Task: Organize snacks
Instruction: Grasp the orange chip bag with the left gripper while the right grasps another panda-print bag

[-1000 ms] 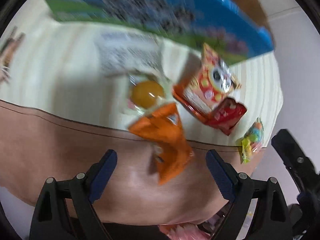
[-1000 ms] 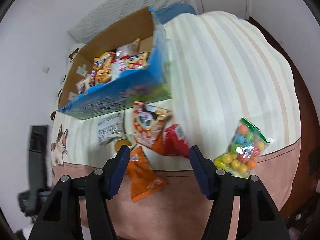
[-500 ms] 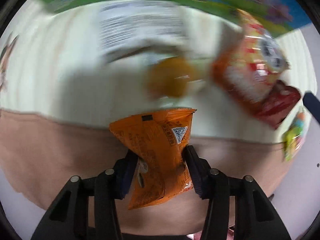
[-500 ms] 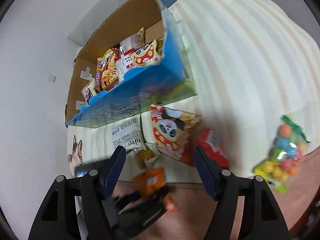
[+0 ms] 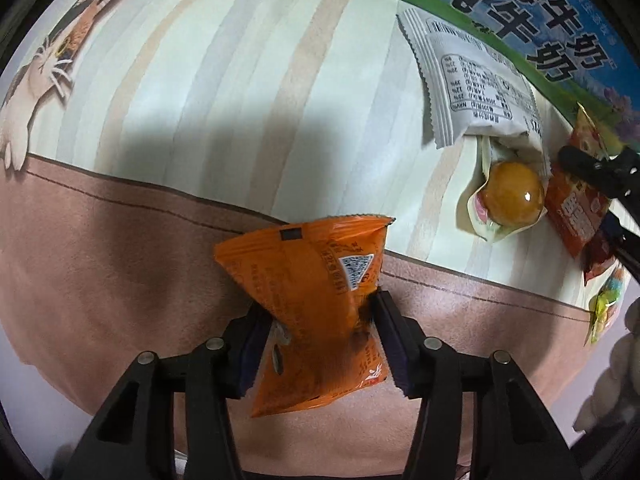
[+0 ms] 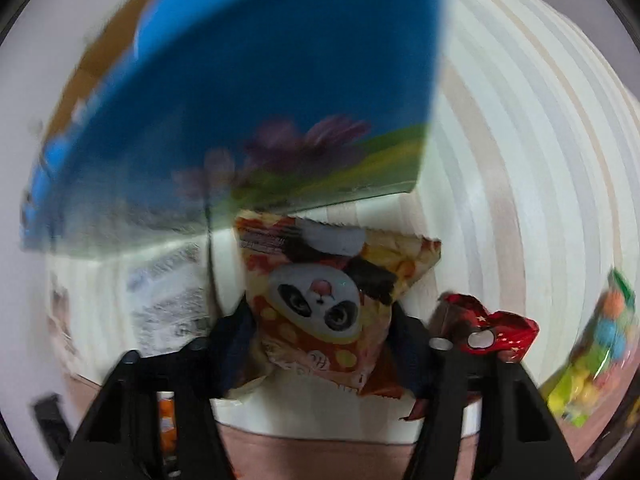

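Striped bedspread [image 5: 240, 92] with a brown border carries everything; the blue-and-green carton [image 6: 288, 100] stands at its far side, a white sachet [image 5: 476, 80] and a clear pack with an orange ball [image 5: 512, 196] just in front of it. Right gripper [image 6: 320, 320] straddles the red-orange panda-face packet [image 6: 320, 308], crinkled and flat on the stripes below the carton, jaws closing, pads at its sides, dark red wrapper [image 6: 492, 328] beside. Left gripper [image 5: 320, 328] pinches the orange packet [image 5: 316, 304], waist squeezed in, over the border, jaws easing open.
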A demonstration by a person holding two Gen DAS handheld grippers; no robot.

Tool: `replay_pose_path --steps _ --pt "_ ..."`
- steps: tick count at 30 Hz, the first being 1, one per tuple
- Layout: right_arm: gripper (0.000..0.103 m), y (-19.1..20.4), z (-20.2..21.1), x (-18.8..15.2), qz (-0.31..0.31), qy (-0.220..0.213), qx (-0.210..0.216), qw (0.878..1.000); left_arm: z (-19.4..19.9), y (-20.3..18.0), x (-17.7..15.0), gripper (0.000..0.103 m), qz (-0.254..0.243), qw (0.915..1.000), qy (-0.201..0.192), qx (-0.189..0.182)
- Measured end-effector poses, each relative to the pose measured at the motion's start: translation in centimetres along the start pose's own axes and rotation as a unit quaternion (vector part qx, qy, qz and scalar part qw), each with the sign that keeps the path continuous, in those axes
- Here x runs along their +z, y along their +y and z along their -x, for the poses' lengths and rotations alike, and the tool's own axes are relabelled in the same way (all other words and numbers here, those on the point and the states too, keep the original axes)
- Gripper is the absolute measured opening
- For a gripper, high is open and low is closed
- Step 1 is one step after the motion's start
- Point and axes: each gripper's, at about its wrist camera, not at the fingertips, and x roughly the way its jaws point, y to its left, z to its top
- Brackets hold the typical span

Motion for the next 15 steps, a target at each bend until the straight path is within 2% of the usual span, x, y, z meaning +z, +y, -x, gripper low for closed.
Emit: replay_pose_path --steps 4,6,10,11,14,15 --pt "0.052 0.4 0.8 -1.3 0.039 -0.004 0.001 0.999 -0.4 -0.4 -0.5 0.058 -0.009 0.9999 0.006 0.000" --pt "0.052 0.2 2.0 -2.1 0.045 -0.005 0.012 0.999 -0.8 -0.6 0.0 0.068 -0.008 0.9999 0.009 -0.007" --pt "0.052 0.0 5.2 -3.5 0.052 -0.004 0.055 0.997 -1.0 -1.5 -0.5 0.068 -0.014 0.9999 0.001 0.003" --pt "0.052 0.2 5.9 -4.1 0.055 0.006 0.075 0.996 -0.9 -1.6 -0.8 0.067 -0.018 0.9998 -0.004 0.004" --pt "0.052 0.9 6.4 -6.1 0.077 0.049 0.098 0.991 -0.3 -2.4 -2.4 0.048 -0.053 0.9981 -0.009 0.032" --pt "0.052 1.4 6.4 -7.2 0.088 0.062 0.100 0.989 0.2 -2.4 -3.0 0.048 -0.062 0.9975 -0.006 0.034"
